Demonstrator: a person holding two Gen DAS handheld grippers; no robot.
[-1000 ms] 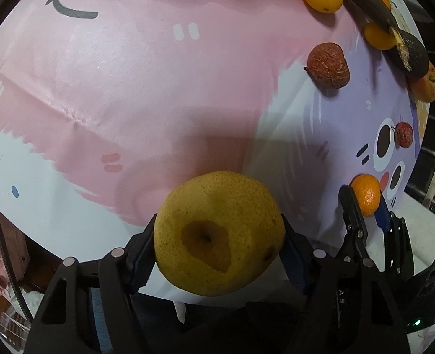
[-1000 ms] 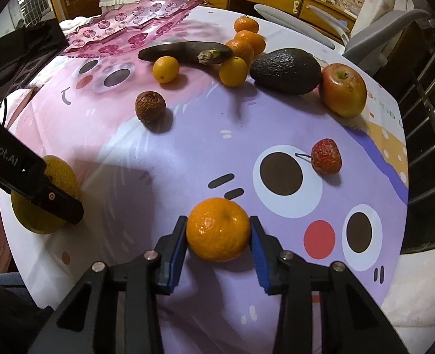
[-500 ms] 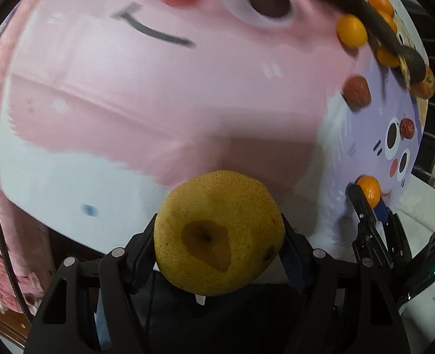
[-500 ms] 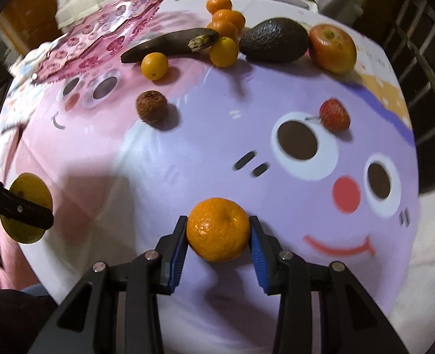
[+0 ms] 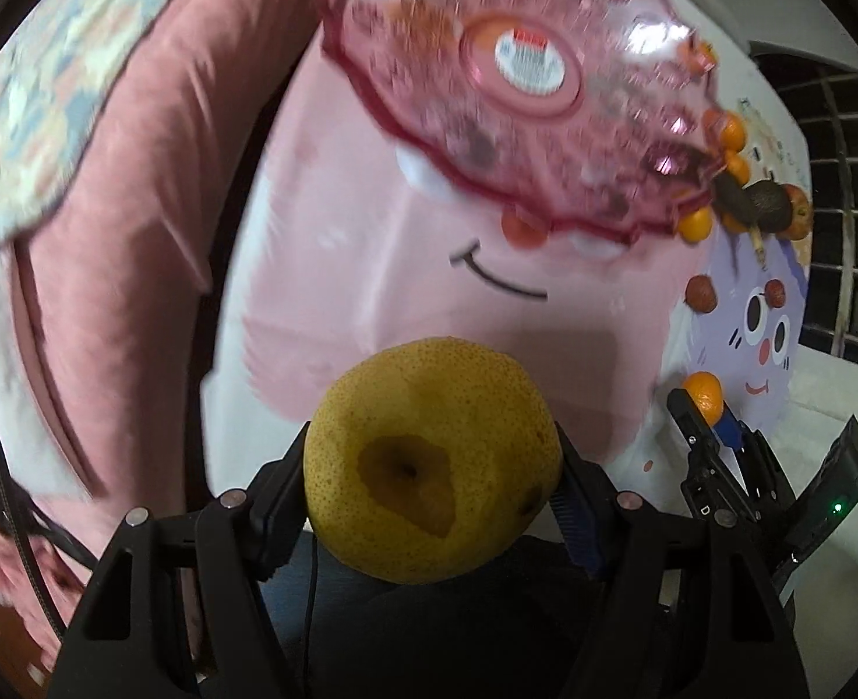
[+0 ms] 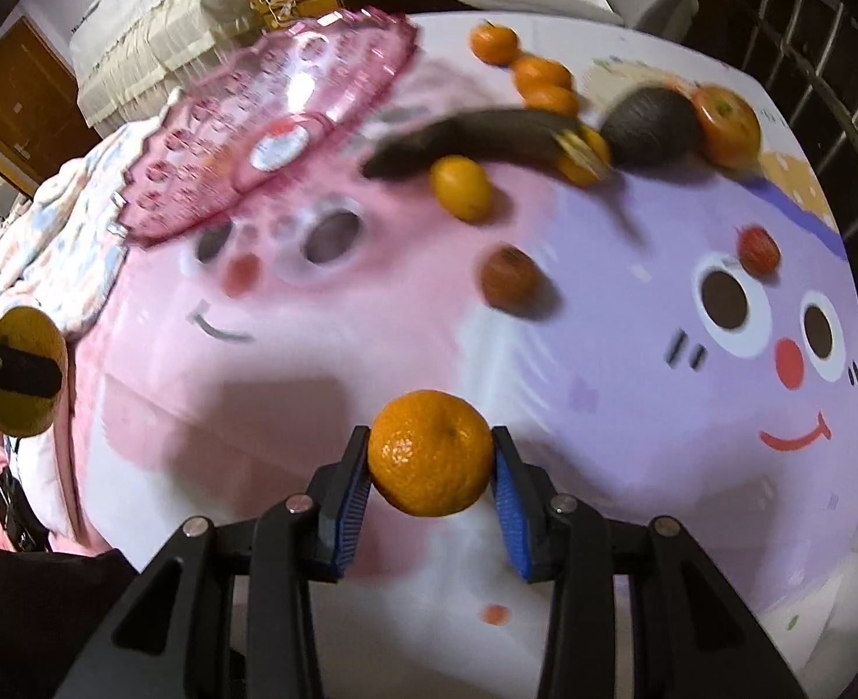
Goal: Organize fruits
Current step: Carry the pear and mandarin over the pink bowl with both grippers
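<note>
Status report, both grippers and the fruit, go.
Left gripper shut on yellow pear. Right gripper shut on mandarin. Pink tray ahead, empty. Nothing in the way.

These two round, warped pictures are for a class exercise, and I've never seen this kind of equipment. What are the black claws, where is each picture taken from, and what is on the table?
There is no robot: a person holds a two-finger claw in each hand, each with a wide-angle camera looking along its fingers.

The left claw's view shows the left gripper clamped on a yellow pear.

The right claw's view shows the right gripper clamped on a mandarin.

Below lies a cartoon-face tablecloth with a pink glass plate, nothing in it, a blackened banana, an avocado, an apple and small oranges.
</note>
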